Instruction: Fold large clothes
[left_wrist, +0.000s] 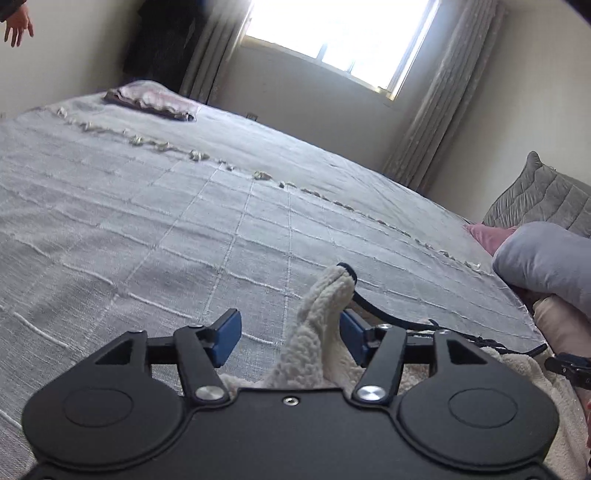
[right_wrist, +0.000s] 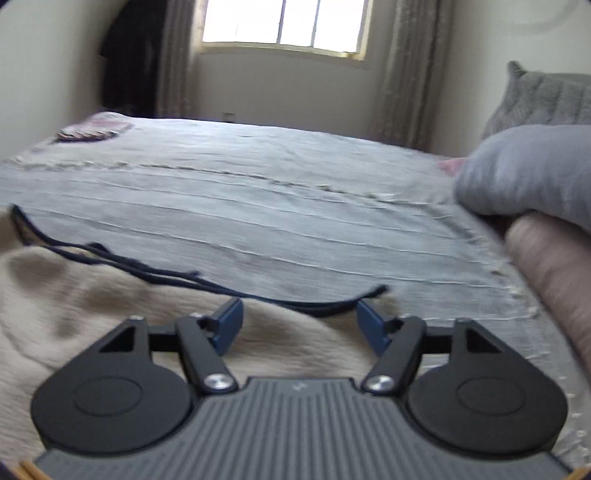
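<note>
A cream fleece garment with dark navy trim lies on the grey bedspread. In the left wrist view a raised fold of it stands up between the blue pads of my left gripper, whose jaws are wide apart and do not clamp it. In the right wrist view the garment spreads flat at the lower left, its navy edge running just ahead of my right gripper, which is open and hovers over the fleece. The part of the garment under both grippers is hidden.
The grey bedspread covers a wide bed. A folded pinkish cloth lies at its far left corner. Pillows, one grey-blue and one grey, sit at the right. A window and curtains stand behind. A person's hand shows top left.
</note>
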